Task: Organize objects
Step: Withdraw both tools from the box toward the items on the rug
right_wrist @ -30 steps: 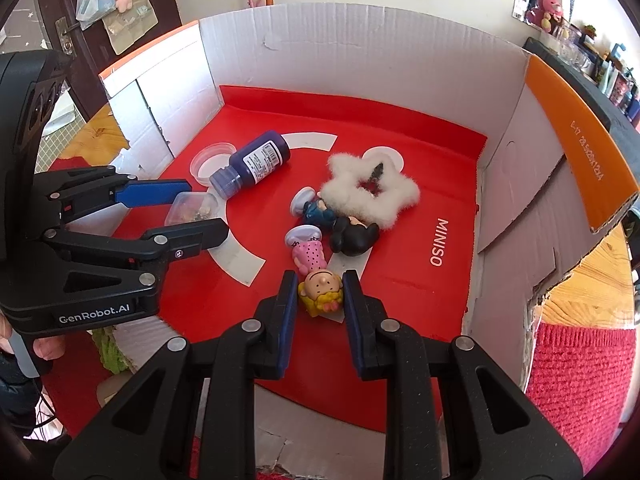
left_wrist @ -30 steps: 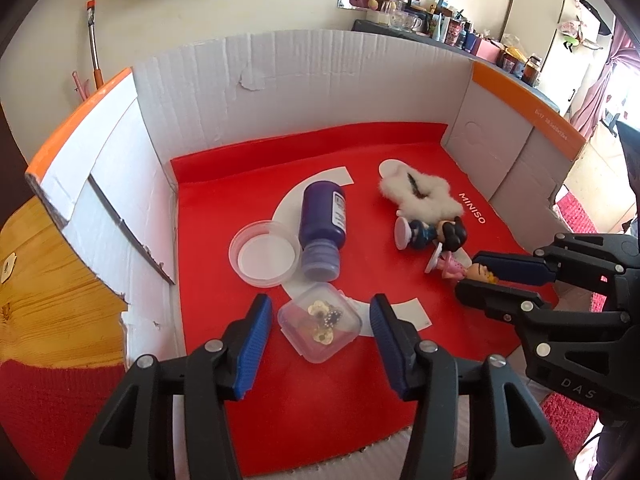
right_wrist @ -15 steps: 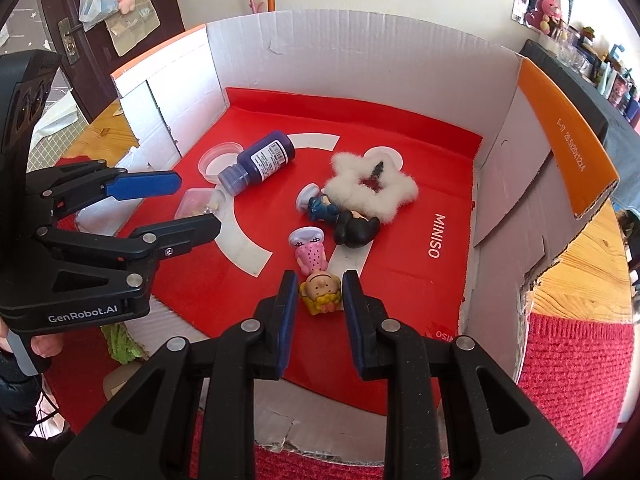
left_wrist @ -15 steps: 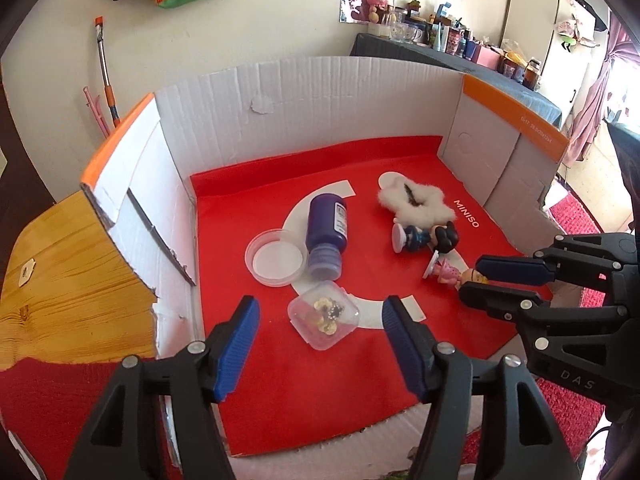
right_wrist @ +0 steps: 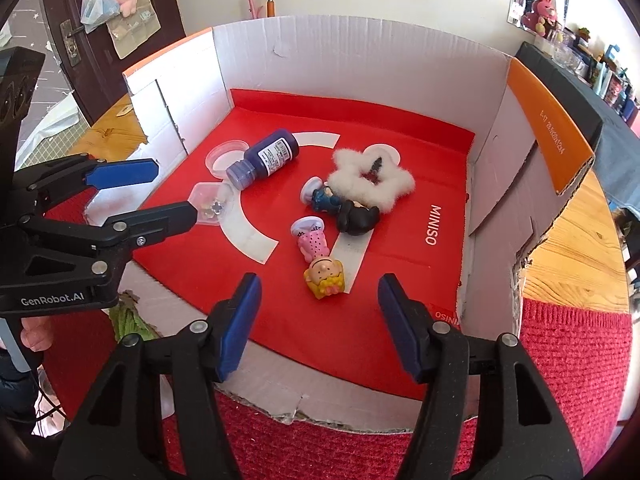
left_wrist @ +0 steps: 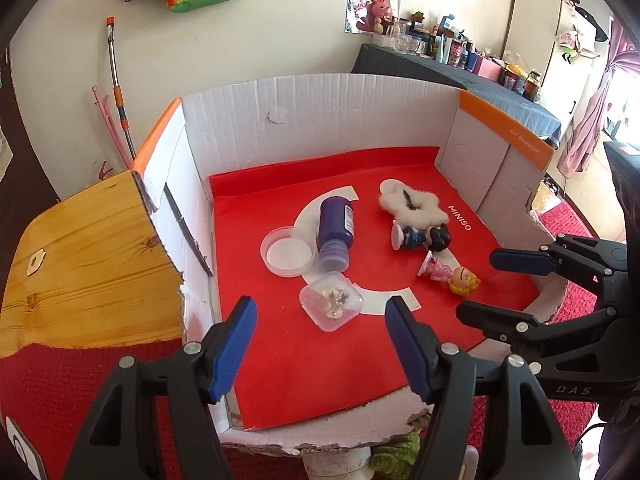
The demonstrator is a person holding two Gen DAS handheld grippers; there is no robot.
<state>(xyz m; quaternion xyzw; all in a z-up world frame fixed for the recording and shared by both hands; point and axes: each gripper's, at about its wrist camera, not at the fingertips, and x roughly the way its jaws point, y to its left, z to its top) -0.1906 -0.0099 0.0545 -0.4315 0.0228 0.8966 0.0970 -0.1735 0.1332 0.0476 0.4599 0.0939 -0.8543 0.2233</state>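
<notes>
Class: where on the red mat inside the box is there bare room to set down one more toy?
Free: the red mat along the back wall, and the strip by the MINISO lettering. Crowded: the middle, from the purple bottle to the blonde doll.

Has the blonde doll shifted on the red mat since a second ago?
No. The blonde doll lies head-down on the same white stripe; only the right gripper's jaws are opening.

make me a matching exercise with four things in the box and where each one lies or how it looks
Things:
1. purple bottle
2. white fluffy star
3. blonde doll
4. small clear box

Descriptions:
A. nearest the right tongs, head toward them
B. on its side, cap beside the round lid
C. closed, with small trinkets inside
D. farthest back, red centre

Pairs: 1-B, 2-D, 3-A, 4-C
</notes>
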